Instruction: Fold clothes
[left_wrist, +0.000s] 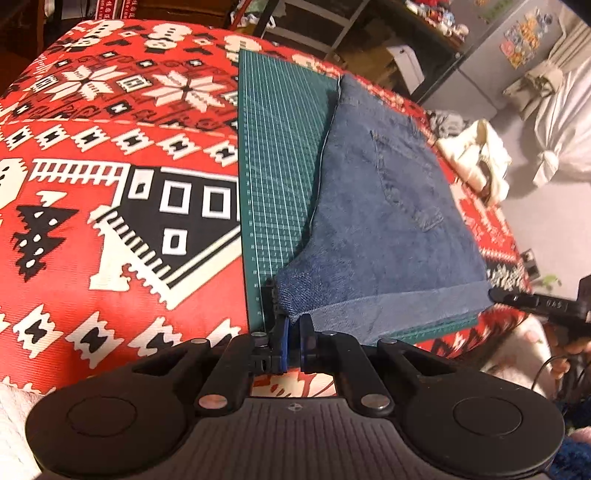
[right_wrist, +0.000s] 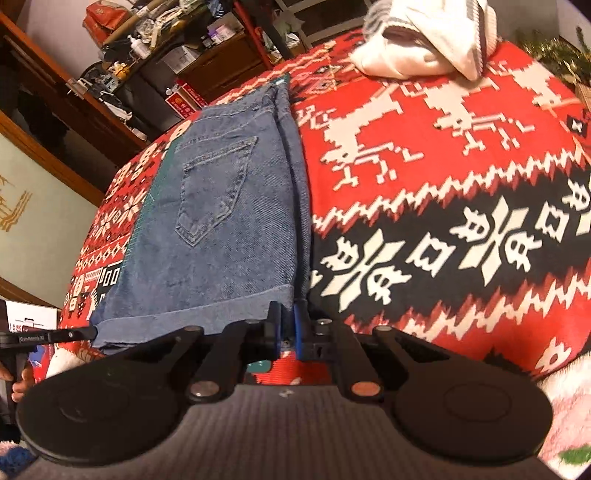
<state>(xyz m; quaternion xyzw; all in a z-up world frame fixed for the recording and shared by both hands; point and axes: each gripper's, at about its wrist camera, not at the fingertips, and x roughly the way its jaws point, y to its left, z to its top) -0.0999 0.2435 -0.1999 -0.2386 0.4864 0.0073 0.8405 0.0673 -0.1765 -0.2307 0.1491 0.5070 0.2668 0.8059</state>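
red patterned blanket (left_wrist: 110, 155), green cutting mat (left_wrist: 280, 155), white garment pile (right_wrist: 424, 44), grey fridge with stickers (left_wrist: 495, 70), cluttered wooden shelves (right_wrist: 155, 48)

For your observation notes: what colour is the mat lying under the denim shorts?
The mat is dark green with a pale grid of lines, clearest in the left wrist view.

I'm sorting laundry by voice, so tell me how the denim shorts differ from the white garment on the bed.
The denim shorts are blue, folded flat on the green cutting mat; the white garment lies crumpled on the patterned blanket. Both grippers, left gripper and right gripper, pinch the shorts' hem; neither touches the white garment. Both lie on the bed.
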